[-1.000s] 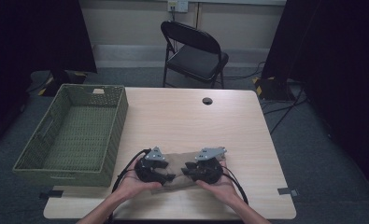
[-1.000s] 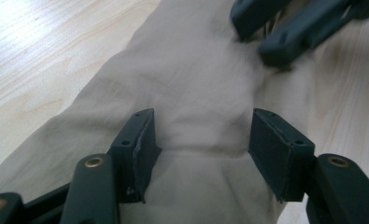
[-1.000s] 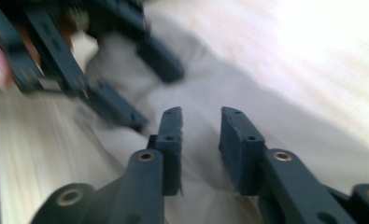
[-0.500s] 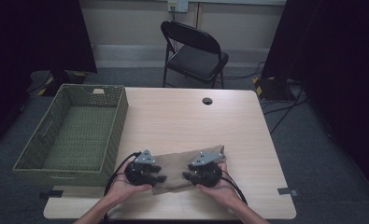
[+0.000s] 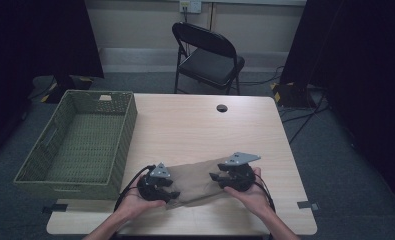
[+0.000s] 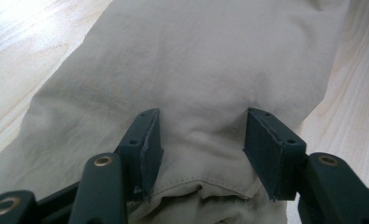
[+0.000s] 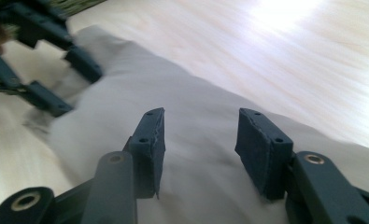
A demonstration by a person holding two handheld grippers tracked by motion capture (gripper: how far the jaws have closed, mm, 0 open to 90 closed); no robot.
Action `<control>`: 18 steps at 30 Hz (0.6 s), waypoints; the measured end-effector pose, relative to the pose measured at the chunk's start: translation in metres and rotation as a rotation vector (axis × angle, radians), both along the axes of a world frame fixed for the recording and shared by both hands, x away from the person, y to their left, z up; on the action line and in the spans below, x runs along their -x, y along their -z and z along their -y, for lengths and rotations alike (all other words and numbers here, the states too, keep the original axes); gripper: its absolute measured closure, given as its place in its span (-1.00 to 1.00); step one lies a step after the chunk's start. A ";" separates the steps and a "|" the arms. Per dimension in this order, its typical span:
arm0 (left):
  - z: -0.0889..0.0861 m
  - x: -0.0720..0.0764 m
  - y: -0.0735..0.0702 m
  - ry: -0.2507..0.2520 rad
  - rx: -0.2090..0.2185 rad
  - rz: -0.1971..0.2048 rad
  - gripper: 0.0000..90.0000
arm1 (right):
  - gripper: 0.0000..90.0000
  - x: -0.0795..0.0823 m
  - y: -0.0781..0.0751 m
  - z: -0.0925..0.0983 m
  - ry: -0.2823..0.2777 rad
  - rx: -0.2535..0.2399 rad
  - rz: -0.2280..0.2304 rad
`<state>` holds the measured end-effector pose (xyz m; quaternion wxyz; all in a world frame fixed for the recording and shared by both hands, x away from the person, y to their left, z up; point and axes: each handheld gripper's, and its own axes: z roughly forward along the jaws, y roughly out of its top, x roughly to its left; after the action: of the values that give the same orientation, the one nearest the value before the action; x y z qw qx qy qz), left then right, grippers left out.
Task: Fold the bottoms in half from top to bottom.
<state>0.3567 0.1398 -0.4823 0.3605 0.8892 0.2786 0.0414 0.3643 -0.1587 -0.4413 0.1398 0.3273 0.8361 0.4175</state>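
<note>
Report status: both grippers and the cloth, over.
Left gripper open, jaws astride a cloth fold. Right gripper open over cloth, jaws just opening. Cloth flat at table front edge. Green basket left; nothing obstructing.

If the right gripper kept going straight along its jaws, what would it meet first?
Probably the beige cloth, which lies just ahead of the right gripper and under its open jaws; farther along, the left gripper. Depth is hard to judge.

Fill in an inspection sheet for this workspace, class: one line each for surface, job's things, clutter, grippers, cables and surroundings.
Surface: pale wooden table, small dark round spot near far edge.
Job's things: tan cloth lying flat near the front edge; green woven basket at left, nothing inside.
Clutter: nothing seen.
Grippers: left gripper and right gripper both open over the cloth; jaws have just been moving.
Cables: black cable loops from left gripper.
Surroundings: black folding chair, dark curtains.
</note>
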 end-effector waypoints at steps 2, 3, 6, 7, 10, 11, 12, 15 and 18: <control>0.000 0.000 0.000 -0.002 0.000 0.001 0.01 | 0.11 0.000 0.000 0.011 0.024 0.011 0.004; 0.000 0.000 0.000 -0.002 0.000 0.001 0.01 | 0.09 0.001 0.002 0.015 0.034 0.017 0.001; 0.000 0.000 0.001 -0.004 0.003 0.001 0.01 | 0.02 0.001 0.009 0.024 0.054 0.041 -0.016; 0.000 0.000 0.001 -0.004 0.005 0.000 0.01 | -0.02 0.002 0.011 0.026 0.059 0.046 -0.019; 0.000 0.000 0.001 -0.005 0.007 0.000 0.01 | -0.12 0.003 0.016 0.031 0.074 0.072 -0.022; 0.000 0.000 0.001 -0.005 0.007 0.000 0.01 | -0.17 0.003 0.018 0.032 0.082 0.078 -0.020; 0.000 0.000 0.001 -0.006 0.007 0.001 0.01 | -0.21 0.002 0.019 0.033 0.087 0.078 -0.027; 0.000 0.001 0.001 -0.004 0.005 0.002 0.01 | -0.27 0.001 0.025 0.037 0.100 0.086 -0.050; 0.000 0.000 0.001 -0.002 0.005 0.004 0.01 | -0.28 0.001 0.029 0.040 0.101 0.081 -0.075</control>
<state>0.3563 0.1394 -0.4833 0.3633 0.8879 0.2790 0.0429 0.3635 -0.1982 -0.4703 0.1424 0.3783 0.8394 0.3634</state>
